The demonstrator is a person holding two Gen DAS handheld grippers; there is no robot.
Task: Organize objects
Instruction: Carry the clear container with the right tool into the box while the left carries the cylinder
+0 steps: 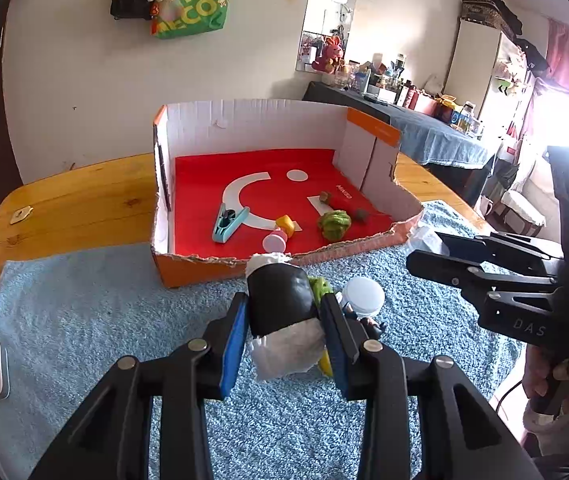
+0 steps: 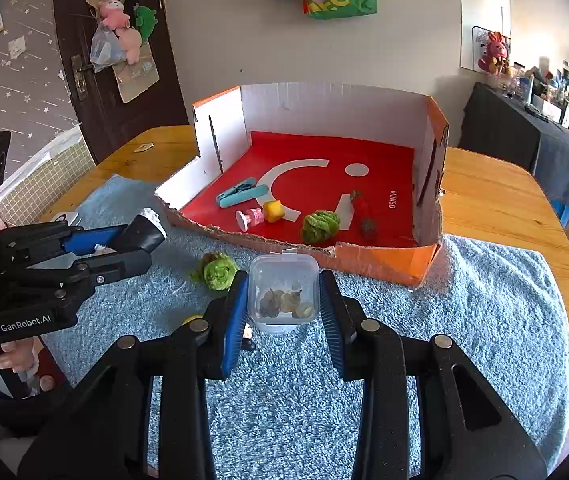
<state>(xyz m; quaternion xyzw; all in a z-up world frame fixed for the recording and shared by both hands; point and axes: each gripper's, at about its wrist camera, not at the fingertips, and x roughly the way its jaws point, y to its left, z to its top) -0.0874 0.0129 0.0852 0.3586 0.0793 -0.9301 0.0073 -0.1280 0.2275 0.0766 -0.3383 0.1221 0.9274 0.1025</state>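
The desk (image 2: 496,196) carries a blue towel (image 2: 464,300), and at the towel's 12 o'clock edge stands an open cardboard box (image 2: 336,108) with a red floor and a low torn front wall. Inside it lie a teal clip (image 2: 240,195), a green tuft (image 2: 320,226), a yellow piece (image 2: 274,211) and a small pink piece (image 2: 250,217).

The left claw (image 1: 282,322) is partly closed, its blue pads pressing both sides of a black roll (image 1: 280,300) with white ends. The roll looks light and soft, likely to squash or slip if squeezed at the fluffy ends, so the black middle band is the place to hold it, and that is where the pads sit. It pokes out of the claw toward 12 o'clock, clear of the towel, just short of the box's front wall.

The right claw (image 2: 282,306) is also partly closed, clamped on a small clear container (image 2: 283,290) with bits inside. It seems stiff, light and smooth, so the flat side walls give the surest grip; the lid tab faces 12 o'clock. It hangs between the pads, above the towel, near the front wall.

A second green tuft (image 2: 217,270) lies on the towel at the right claw's 10 o'clock
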